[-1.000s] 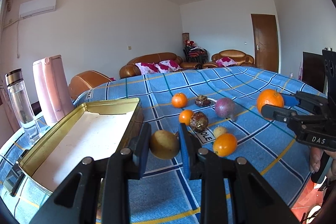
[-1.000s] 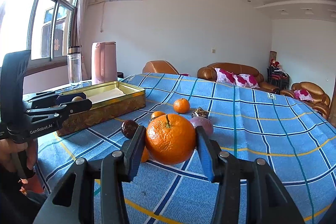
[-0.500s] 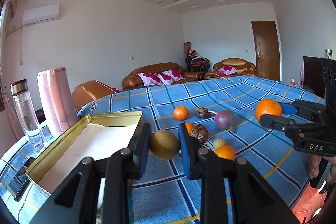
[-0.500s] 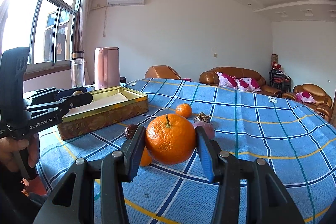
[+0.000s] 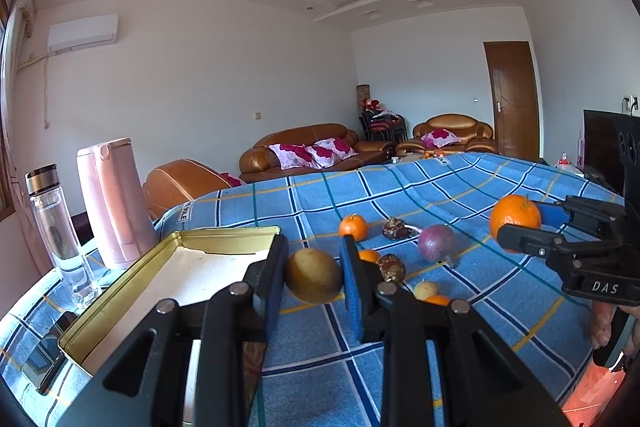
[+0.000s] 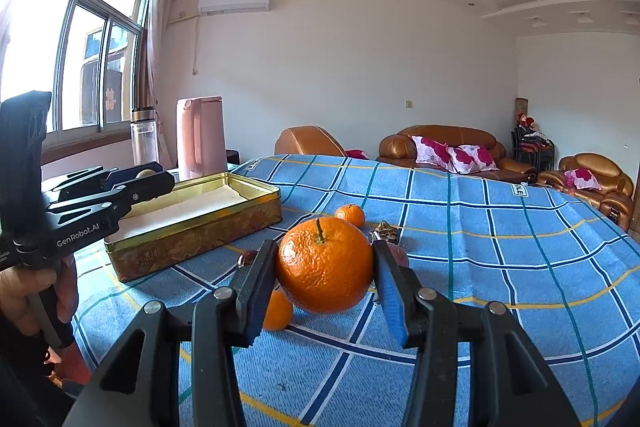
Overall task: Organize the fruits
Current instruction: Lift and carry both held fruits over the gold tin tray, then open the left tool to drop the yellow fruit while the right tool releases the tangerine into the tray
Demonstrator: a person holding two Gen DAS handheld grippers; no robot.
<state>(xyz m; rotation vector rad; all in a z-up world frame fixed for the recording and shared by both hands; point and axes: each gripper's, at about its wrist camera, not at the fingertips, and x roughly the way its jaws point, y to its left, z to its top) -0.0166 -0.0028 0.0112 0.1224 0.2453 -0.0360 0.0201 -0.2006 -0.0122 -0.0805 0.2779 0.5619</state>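
Note:
My left gripper is shut on a small yellow-brown fruit, held above the cloth just right of the open gold tin. My right gripper is shut on a large orange, lifted over the fruit pile. The same orange shows at the right of the left wrist view, in the right gripper. On the blue checked tablecloth lie small tangerines, a purple fruit, dark wrinkled fruits and a small pale fruit.
A pink kettle and a glass bottle stand left of the tin near the table edge. A dark phone-like object lies at the near left corner. A hand holds the left gripper. Brown sofas sit beyond the table.
Both views have tilted slightly upward, so the table and fruits sit lower in frame. Both grips are unchanged.

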